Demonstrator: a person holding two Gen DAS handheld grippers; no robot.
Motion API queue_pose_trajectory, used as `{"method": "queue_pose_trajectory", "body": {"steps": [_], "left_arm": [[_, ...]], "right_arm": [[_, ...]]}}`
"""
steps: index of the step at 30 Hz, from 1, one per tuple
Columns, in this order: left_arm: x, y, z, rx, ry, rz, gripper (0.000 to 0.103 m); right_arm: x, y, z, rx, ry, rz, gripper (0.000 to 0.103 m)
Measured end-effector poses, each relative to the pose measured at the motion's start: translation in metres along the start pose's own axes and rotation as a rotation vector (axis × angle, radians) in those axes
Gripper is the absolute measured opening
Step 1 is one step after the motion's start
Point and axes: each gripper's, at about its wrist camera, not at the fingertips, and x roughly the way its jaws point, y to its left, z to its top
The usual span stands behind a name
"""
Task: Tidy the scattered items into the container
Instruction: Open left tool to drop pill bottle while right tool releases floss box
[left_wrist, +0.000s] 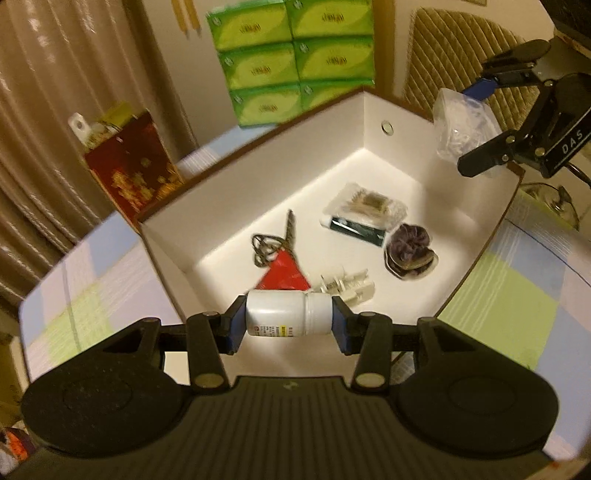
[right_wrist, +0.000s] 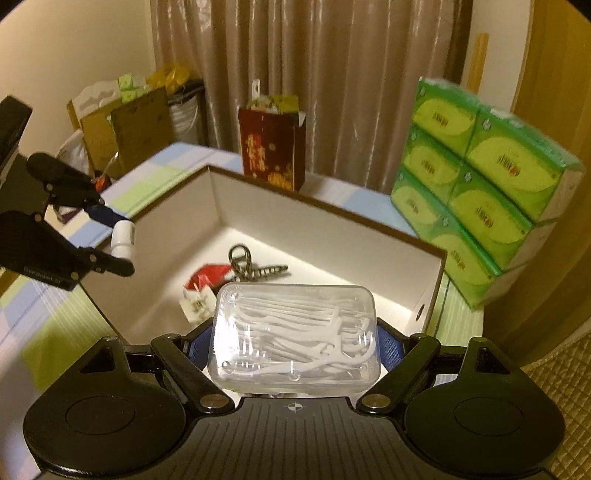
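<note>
White pill bottle pinched sideways in left gripper, over the near edge of the white-lined box. Right gripper clamps clear floss-pick case above the box. Inside: scissors at 10 o'clock, red packet, purple scrunchie at 3 o'clock. Checked surface underneath.

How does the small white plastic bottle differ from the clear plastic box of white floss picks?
The small white plastic bottle is opaque and round; the clear plastic box of white floss picks is see-through and rectangular. The left gripper holds the bottle sideways, end to end; the right gripper holds the wider box. Both hang above the white cardboard box.
</note>
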Motion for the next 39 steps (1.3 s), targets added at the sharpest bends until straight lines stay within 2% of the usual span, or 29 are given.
{"method": "queue_pose_trajectory", "body": {"steps": [5, 13, 18, 29, 39], "left_arm": [[0.018, 0.005, -0.001, 0.035, 0.065, -0.046, 0.042], [0.041, 0.007, -0.003, 0.104, 0.156, -0.081, 0.041], [0.044, 0.008, -0.001, 0.120, 0.170, -0.114, 0.042], [0.047, 0.008, 0.002, 0.117, 0.168, -0.122, 0.046], [0.047, 0.010, 0.003, 0.105, 0.171, -0.114, 0.050]], "right_arm": [[0.019, -0.003, -0.006, -0.049, 0.079, 0.017, 0.083], [0.034, -0.009, -0.009, -0.061, 0.126, 0.022, 0.083], [0.038, -0.012, -0.008, -0.058, 0.134, 0.023, 0.083], [0.040, -0.014, -0.009, -0.064, 0.155, 0.028, 0.083], [0.050, -0.017, -0.011, -0.111, 0.234, 0.026, 0.083]]}}
